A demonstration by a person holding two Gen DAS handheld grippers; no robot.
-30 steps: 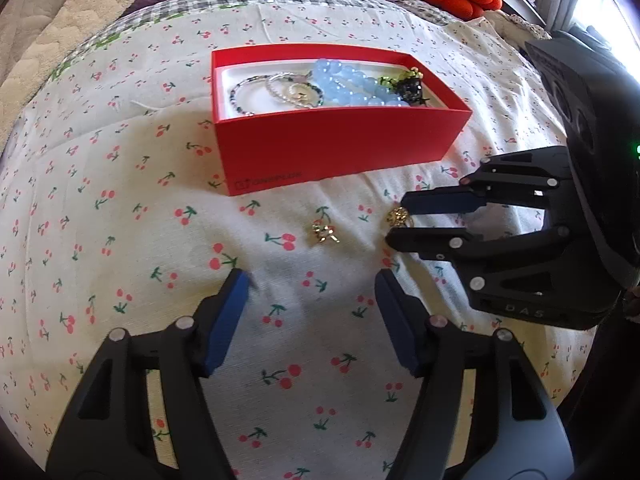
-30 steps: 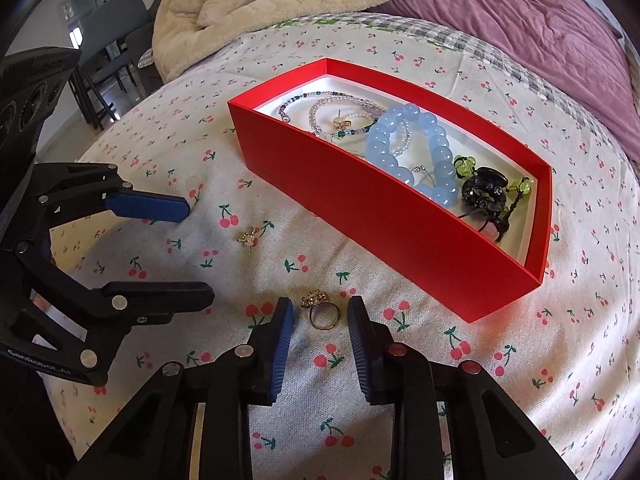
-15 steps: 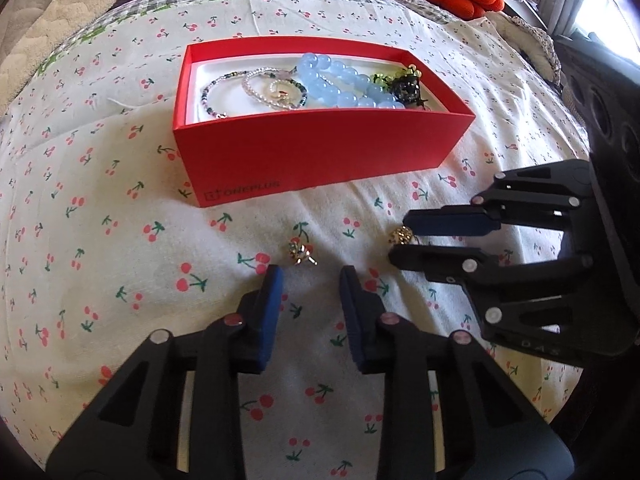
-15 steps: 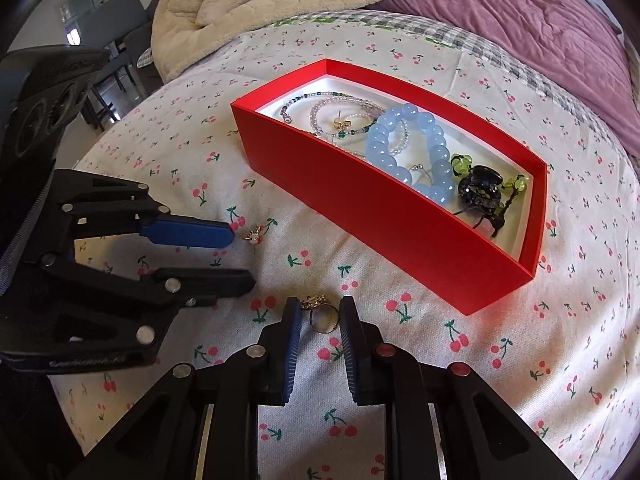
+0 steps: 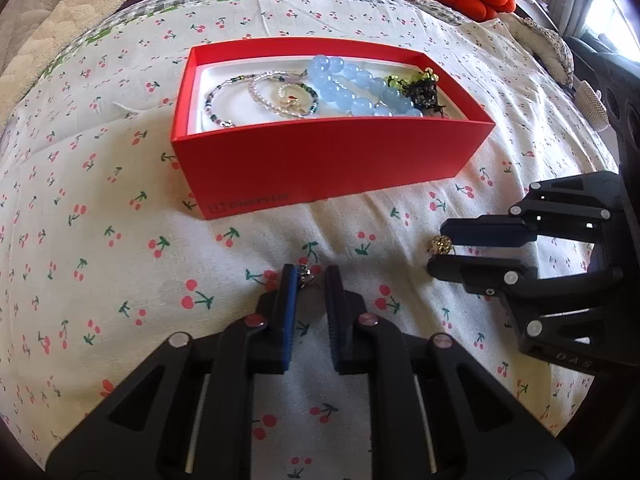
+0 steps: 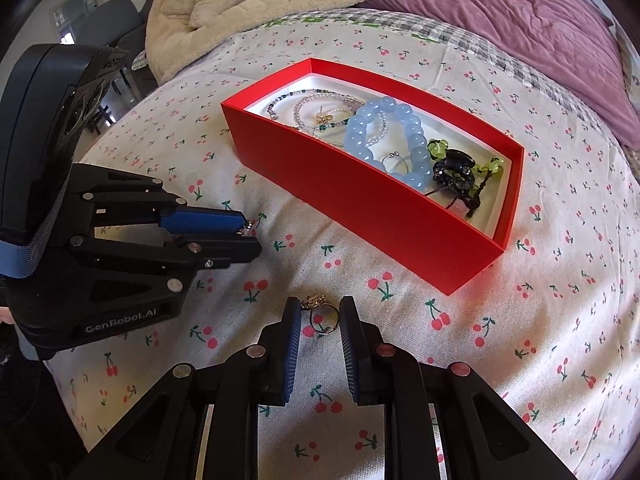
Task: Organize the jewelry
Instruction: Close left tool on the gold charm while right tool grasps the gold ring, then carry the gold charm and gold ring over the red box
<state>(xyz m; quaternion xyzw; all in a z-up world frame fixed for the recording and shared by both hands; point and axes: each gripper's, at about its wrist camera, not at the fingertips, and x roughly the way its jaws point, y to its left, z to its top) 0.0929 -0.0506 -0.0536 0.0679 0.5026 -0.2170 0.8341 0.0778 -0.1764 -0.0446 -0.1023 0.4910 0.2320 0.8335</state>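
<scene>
The left tool (image 5: 310,280) is closing on a small earring (image 5: 305,271) that lies between its fingers on the cherry-print bedspread (image 5: 120,240); the right tool (image 6: 319,312) is clamped on a gold ring (image 6: 322,318), also not yet lifted off the bed. Beyond them the red box (image 5: 320,168) already holds bracelets, a blue bead bracelet (image 6: 384,136) and a dark hair clip (image 6: 456,172), so these two pieces look like the last ones left outside it. A second earlier, the left tool stood wide apart short of the earring, and the right one was slightly wider around the ring.
</scene>
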